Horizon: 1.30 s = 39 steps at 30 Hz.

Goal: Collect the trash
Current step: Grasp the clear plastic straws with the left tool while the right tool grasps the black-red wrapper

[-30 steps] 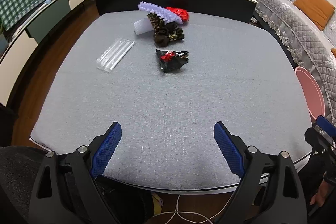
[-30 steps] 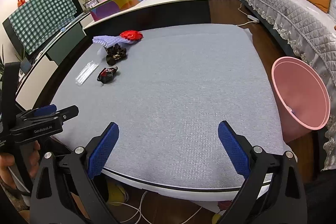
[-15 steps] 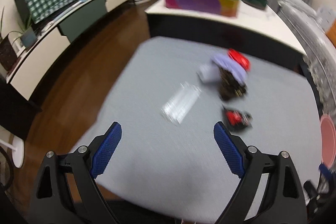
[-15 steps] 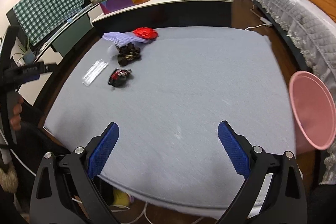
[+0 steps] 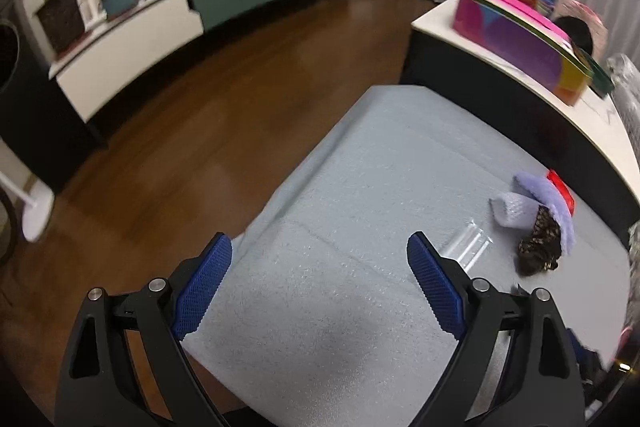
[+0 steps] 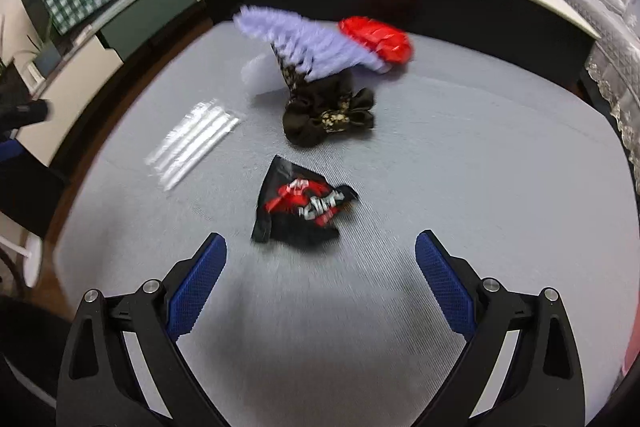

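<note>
Right hand-held gripper now nearer black wrapper, jaws apart

**No readable text**

Only print in view was on the black-and-red wrapper, lying on the grey table w/ white lettering across the red patch. Motion blur smeared it; letters couldn't be made out, no brand or number legible. Colourful box on the far counter showed colour blocks only, no words visible. Nothing legible in the left wrist view either.
</note>
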Each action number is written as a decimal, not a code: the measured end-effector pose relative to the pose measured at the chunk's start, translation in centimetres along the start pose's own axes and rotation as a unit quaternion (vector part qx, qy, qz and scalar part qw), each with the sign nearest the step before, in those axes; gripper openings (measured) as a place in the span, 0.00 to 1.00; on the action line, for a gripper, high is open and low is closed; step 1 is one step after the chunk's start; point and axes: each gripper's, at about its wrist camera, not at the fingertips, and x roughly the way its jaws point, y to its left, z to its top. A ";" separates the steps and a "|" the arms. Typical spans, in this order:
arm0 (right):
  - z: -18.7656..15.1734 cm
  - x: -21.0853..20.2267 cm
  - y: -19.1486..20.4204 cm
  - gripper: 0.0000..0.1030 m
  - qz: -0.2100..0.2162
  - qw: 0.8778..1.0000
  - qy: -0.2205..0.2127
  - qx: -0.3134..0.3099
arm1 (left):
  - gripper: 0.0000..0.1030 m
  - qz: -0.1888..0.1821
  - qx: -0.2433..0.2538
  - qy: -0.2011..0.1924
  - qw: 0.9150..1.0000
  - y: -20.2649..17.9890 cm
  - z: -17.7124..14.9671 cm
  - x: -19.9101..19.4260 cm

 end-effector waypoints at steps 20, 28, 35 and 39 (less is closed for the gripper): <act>-4.5 -12.4 -8.9 0.33 -0.032 0.998 -0.049 0.009 | 0.84 -0.055 0.114 0.080 0.989 -7.6 -1.8 3.1; -10.1 -19.5 -20.1 0.34 -0.109 0.982 -0.112 0.102 | 0.84 -0.074 0.177 0.146 0.970 -12.3 -0.7 7.9; -11.8 -18.1 -26.4 0.34 -0.089 0.962 -0.119 0.230 | 0.84 -0.064 0.175 0.153 0.970 -13.2 -1.0 9.5; -11.9 -18.0 -26.6 0.34 -0.085 0.963 -0.121 0.225 | 0.66 -0.058 0.195 0.175 0.963 -14.1 -2.0 10.6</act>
